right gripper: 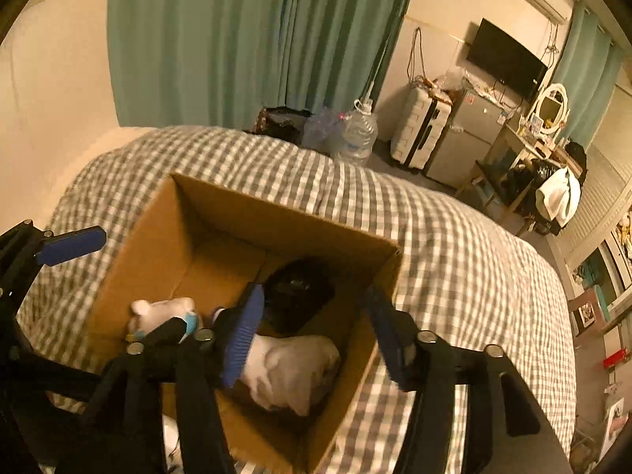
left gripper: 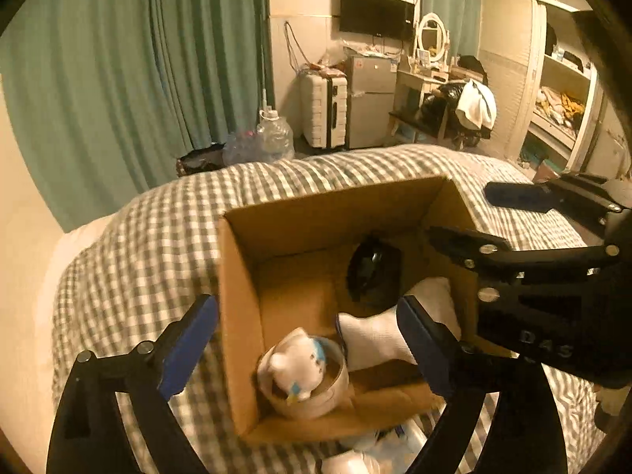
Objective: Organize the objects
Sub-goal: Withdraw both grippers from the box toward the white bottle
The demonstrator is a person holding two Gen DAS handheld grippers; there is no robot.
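An open cardboard box sits on the checked bed. Inside lie a white plush toy resting in a tape roll, a white sock and a black object. My left gripper is open, its jaws straddling the box's left wall, just above the plush toy. My right gripper is open and empty above the sock; it shows in the left wrist view over the box's right wall.
The checked bedspread surrounds the box. White packets lie in front of the box. Beyond the bed are green curtains, water bottles, a suitcase, a small fridge and a dressing table.
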